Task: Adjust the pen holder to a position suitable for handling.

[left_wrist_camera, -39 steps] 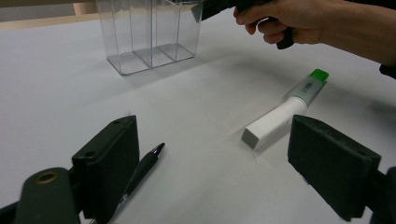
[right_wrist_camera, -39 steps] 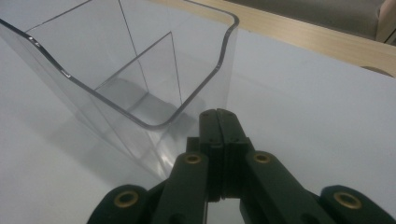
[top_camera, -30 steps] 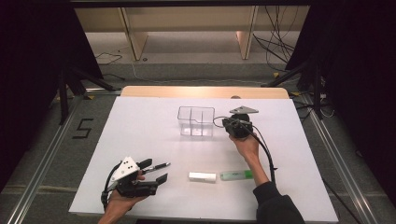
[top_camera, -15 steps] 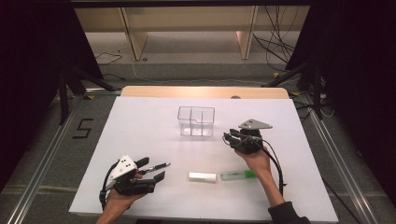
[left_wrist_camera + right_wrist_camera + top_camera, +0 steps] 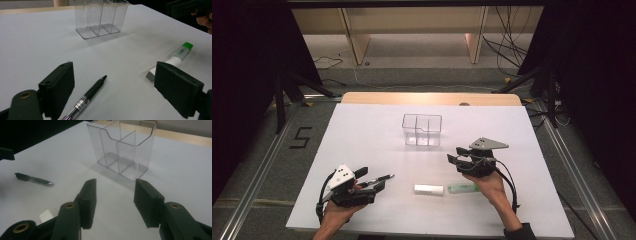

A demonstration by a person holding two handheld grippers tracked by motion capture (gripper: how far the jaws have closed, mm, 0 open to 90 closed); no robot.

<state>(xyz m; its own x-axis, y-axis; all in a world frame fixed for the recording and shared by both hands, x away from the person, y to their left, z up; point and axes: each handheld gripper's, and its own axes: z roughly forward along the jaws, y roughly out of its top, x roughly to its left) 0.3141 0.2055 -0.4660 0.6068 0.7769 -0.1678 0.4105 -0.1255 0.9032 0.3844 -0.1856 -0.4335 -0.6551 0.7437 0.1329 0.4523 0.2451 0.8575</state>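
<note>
Right gripper (image 5: 460, 154) has pulled back from beside the clear organizer (image 5: 422, 130) toward lower right of the high view, now just above the green-capped marker (image 5: 463, 188). Its jaws have just been opening, now about half spread, nothing between them; the right gripper view shows only bare tabletop (image 5: 175, 170) in the gap.

Left gripper (image 5: 371, 179) hasn't moved, lower left of frame. Jaws wide, not clamping anything. Black pen (image 5: 86, 98) lies on the tabletop between them, tip pointing toward the organizer.

White eraser (image 5: 428, 189) sits lower centre, just left of the marker; they're close, can't tell if touching.

Progress, judging by layout: looks like a sort-into-organizer job at an early stage. All three compartments look empty in both gripper views. Pen, eraser and marker are all loose on the tabletop, well apart from the organizer. Likely next: right takes the marker or eraser, left closes on the pen.
</note>
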